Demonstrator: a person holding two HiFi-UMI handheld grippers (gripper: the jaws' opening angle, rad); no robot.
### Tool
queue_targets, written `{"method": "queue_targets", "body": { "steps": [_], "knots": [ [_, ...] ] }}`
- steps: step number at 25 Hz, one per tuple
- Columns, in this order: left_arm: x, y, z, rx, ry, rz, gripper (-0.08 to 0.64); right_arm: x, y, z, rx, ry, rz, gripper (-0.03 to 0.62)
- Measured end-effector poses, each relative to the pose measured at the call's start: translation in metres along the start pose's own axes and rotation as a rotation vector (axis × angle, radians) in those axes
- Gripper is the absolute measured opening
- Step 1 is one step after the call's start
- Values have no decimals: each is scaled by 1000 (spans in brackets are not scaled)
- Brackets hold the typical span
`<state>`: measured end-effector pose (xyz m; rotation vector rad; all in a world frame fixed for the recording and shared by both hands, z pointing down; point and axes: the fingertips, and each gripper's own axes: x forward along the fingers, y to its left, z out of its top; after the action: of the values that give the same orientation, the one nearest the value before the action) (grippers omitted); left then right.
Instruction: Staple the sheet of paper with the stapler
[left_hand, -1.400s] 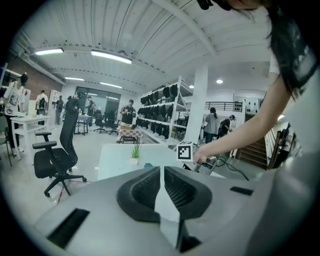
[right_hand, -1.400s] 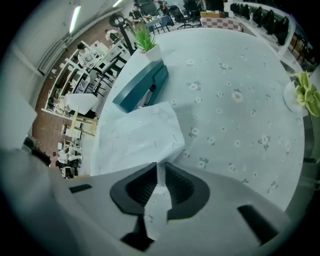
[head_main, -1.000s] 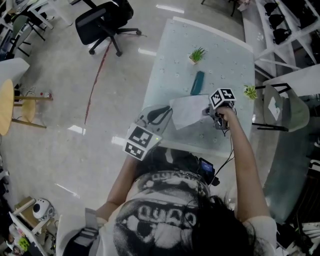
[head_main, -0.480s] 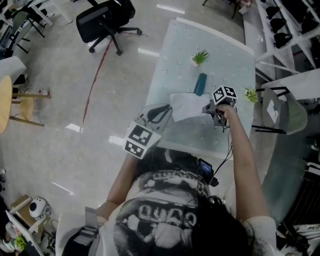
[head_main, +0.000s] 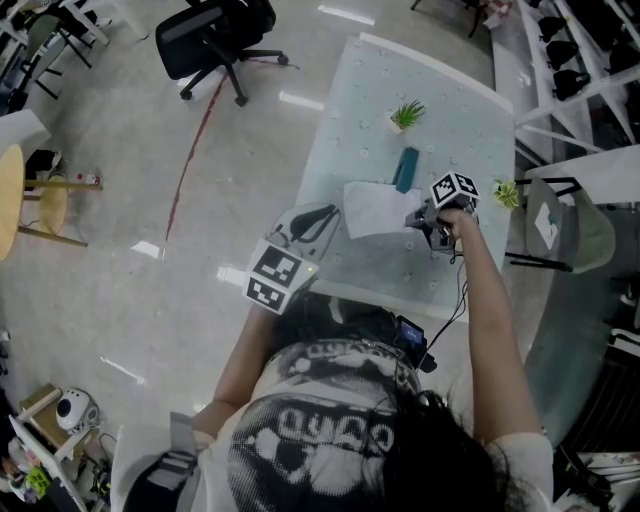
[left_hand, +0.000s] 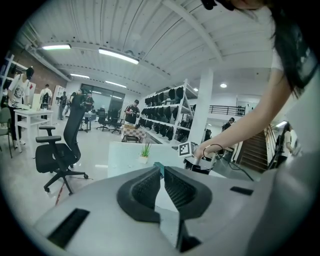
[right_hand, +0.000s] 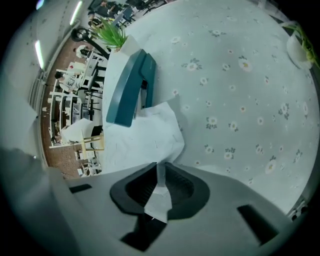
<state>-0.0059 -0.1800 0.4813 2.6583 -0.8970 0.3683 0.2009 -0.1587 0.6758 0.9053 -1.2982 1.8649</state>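
Right gripper jaws pinch the paper, left gripper jaws closed empty; pot holds plant.

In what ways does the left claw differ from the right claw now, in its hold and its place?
The right claw is shut on the sheet of paper; the left claw holds nothing, its jaws nearly together. The right claw is over the table, near the stapler; the left claw is at the table's left edge. Both bear a marker cube.
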Motion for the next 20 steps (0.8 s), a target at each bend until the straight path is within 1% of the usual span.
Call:
{"method": "queue_targets", "body": {
  "steps": [3,7,11,16,20],
  "knots": [
    [-1,2,1,-4,-5,5,23,-2,3,10,31,-38,17,54],
    [-3,7,1,-9,-6,13,23,-5,3,19,65,-84,16,54],
    [-5,13,-1,-13,-4,21,23,-4,5,21,49,-104,5,59],
    [-8,18,-1,-17,-1,26,23,-9,15,29,29,-188,8,110],
    [-8,20,-1,-18,2,32,23,-15,16,28,17,-241,-1,126]
  ]
}}
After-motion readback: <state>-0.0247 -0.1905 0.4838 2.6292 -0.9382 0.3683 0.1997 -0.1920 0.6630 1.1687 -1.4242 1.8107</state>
